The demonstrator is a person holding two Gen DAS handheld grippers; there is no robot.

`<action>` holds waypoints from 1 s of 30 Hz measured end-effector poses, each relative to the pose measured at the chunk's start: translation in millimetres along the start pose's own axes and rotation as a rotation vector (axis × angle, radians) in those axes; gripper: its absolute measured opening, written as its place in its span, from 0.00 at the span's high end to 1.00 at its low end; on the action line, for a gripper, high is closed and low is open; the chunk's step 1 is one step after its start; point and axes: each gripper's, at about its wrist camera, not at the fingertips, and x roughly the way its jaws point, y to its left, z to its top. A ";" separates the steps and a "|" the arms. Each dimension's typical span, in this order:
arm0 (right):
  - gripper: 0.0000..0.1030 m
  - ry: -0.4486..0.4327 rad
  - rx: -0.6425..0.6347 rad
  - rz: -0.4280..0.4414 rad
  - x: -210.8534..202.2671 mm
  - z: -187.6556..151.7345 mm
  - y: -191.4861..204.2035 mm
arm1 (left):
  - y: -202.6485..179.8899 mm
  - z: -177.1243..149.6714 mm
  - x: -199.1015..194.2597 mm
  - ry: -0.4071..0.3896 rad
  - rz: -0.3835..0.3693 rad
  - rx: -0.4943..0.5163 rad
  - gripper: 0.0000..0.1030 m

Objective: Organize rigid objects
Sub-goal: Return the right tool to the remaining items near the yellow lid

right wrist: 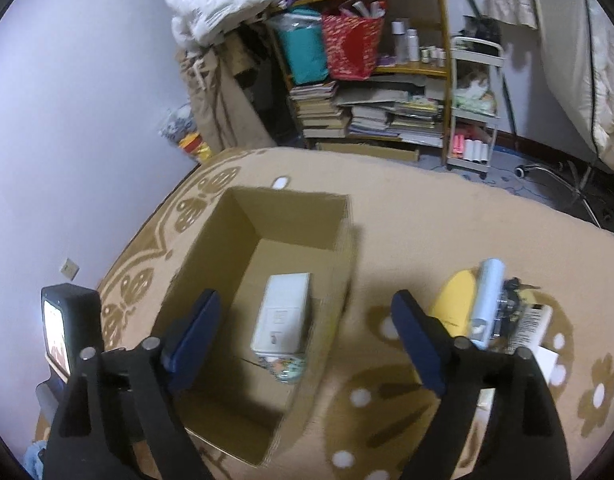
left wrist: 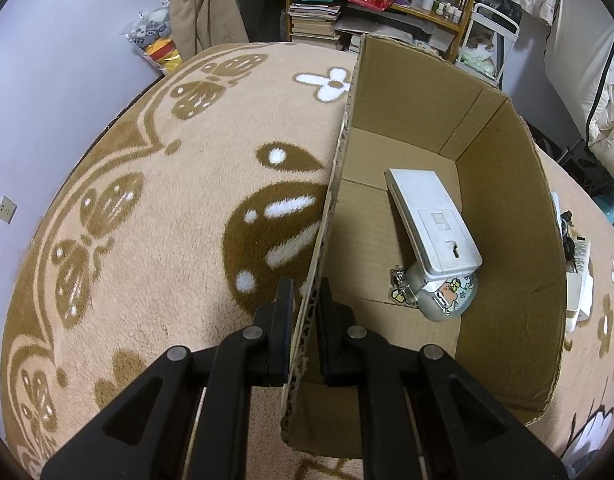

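Left gripper (left wrist: 303, 312), at the bottom centre of its own view, is clenched on the near wall of the cardboard box (left wrist: 507, 208), one finger outside and one inside the wall. My right gripper (right wrist: 307, 332) hangs above the box with its jaws spread wide and nothing pressed between them; the blue pads (right wrist: 195, 332) stand well apart at lower left and lower right of that view.

Inside the box, on its floor, lies a small glass jar (left wrist: 447, 300) with cartoon stickers, on its side. Resting across the jar and tilted upward is a white flat device (left wrist: 435, 220), its far end lower against the box floor.

Right of the box in the right wrist view, on the patterned brown blanket (right wrist: 427, 232), sits a loose cluster: a yellow object (right wrist: 457, 300), a pale blue tube (right wrist: 487, 296) and a white labelled item (right wrist: 535, 320), touching one another.

Beyond the blanket, at the upper centre, stands a wooden shelf (right wrist: 443, 72) with stacked books (right wrist: 323, 112) and a red bag (right wrist: 351, 52).
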 end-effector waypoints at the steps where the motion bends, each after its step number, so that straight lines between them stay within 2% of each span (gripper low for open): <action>1: 0.05 -0.010 0.010 -0.012 -4.1 -0.3 -8.0 | -0.1 0.1 0.0 0.001 -0.002 -0.002 0.91; 4: 0.05 -0.033 0.037 -0.060 -14.6 -4.0 -30.0 | -1.3 0.1 -0.8 -0.001 -0.001 0.001 0.91; 10: 0.05 -0.005 0.027 -0.136 -19.6 -14.9 -65.7 | -1.8 0.9 -1.3 0.004 -0.004 -0.003 0.91; 14: 0.05 -0.005 -0.009 -0.234 -17.3 -30.7 -87.1 | -3.2 1.2 -1.2 0.002 0.005 0.006 0.90; 23: 0.05 0.031 -0.037 -0.287 -2.5 -52.7 -117.0 | -2.8 1.5 0.0 0.003 0.017 0.016 0.90; 27: 0.07 0.042 -0.124 -0.278 7.9 -64.0 -117.6 | -2.8 1.2 -0.4 0.002 0.016 0.016 0.90; 30: 0.12 0.076 -0.170 -0.273 16.8 -71.9 -117.0 | -3.5 1.2 -0.8 0.003 0.019 0.018 0.90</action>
